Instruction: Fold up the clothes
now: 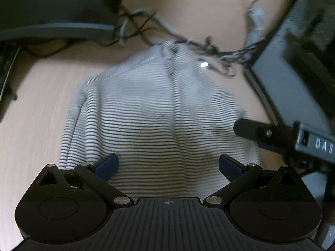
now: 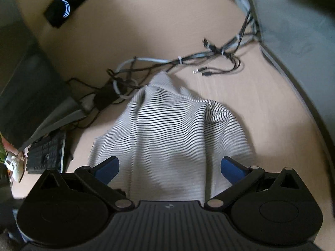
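Motion blur softens both views. A striped garment [image 1: 155, 108] lies bunched on the table [image 1: 37, 108], ahead of and beneath the spread left claw [image 1: 168, 165] and spread right claw [image 2: 169, 167], its near edge hidden.

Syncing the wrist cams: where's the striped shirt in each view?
Left wrist: striped shirt fills the centre, running from the fingers up toward the cables.
Right wrist: striped shirt centre, bunched, far tip near the cables.
Shared landmark: cable bundle beyond the shirt on the table.
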A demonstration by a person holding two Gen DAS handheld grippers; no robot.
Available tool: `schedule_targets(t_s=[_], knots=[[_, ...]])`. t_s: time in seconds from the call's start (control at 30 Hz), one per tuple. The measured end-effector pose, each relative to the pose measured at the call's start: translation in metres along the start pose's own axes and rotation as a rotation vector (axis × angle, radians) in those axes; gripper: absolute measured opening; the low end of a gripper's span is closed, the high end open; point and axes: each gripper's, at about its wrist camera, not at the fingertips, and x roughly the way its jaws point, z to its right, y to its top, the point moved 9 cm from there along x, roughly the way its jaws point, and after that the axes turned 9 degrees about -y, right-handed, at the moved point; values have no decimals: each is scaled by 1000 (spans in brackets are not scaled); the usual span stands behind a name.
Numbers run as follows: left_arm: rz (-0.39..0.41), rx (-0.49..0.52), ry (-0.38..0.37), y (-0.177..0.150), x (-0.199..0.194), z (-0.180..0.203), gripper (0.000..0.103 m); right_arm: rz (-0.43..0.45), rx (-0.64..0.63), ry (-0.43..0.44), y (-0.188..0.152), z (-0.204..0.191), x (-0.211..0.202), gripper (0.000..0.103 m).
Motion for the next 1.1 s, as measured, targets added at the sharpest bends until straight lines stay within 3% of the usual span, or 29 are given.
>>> schedule_targets(t_s=[0.13,0.37,0.47,0.57,0.73,0.87,0.93,1.1], knots=[[-7,13,25,-7,5,-3,103,-67,31,24,-5,6,30,103],[2,64,29,-15,-1,-4,103,-54,-125,-20,-17,-8,30,103],[-15,71,33,-22,-12,-13,103,-81,-68,-1,-24,-11,21,103],[-45,40,9,-32,-30,-24,103,-100,-27,39,-40,-20,7,103],[-85,49,-66,-61,-63,-38,103,-96,-75,42,-80,-41,-20,103],[-77,66,-110,-71,-81,-45,103,-84,-142,-11,-105,-57,-32,103],[-66,64,-110,-70,-88,-48,102,-68,-172,-82,-110,-60,-36,103],[8,76,-92,-56,-116,-55,95,85,-229,-219,-103,-61,-74,99]])
